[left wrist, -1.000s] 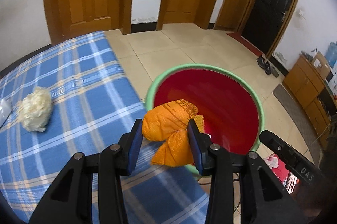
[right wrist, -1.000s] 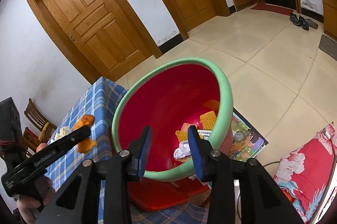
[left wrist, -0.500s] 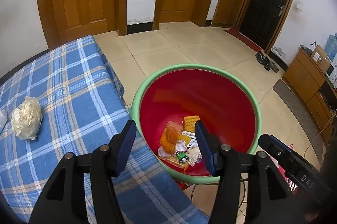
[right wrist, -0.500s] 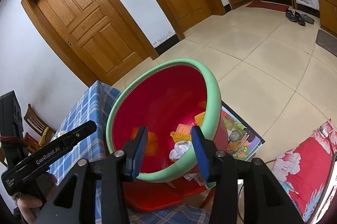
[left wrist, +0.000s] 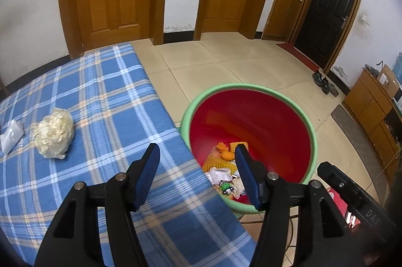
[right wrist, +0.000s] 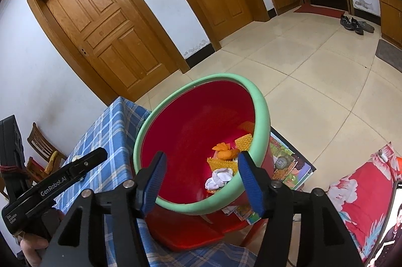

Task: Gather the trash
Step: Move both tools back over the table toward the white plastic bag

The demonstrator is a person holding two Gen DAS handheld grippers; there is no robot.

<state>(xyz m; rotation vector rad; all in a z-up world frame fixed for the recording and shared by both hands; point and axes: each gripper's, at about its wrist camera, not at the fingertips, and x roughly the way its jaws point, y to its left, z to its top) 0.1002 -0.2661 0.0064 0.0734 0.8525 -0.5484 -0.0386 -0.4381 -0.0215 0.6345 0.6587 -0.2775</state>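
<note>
A red basin with a green rim [left wrist: 311, 131] [right wrist: 261, 101] stands beside the blue checked table [left wrist: 105, 101] and holds several trash pieces, among them an orange net bag [left wrist: 226, 154] [right wrist: 223, 152]. A cream crumpled wad [left wrist: 54, 132] lies on the cloth at the left, next to a white packet [left wrist: 10, 136]. My left gripper [left wrist: 197, 177] is open and empty above the table's edge by the basin. My right gripper [right wrist: 202, 181] is open and empty, its fingers either side of the basin's near rim.
A red stool seat [right wrist: 186, 234] sits under the basin. Picture books [right wrist: 289, 166] lie on the tiled floor to its right. Wooden doors line the far wall. A wooden chair [right wrist: 40, 149] stands behind the table. A cabinet [left wrist: 369, 106] is at the right.
My left gripper opened and let the orange net bag fall into the basin, then drew back over the table. My right gripper opened wider.
</note>
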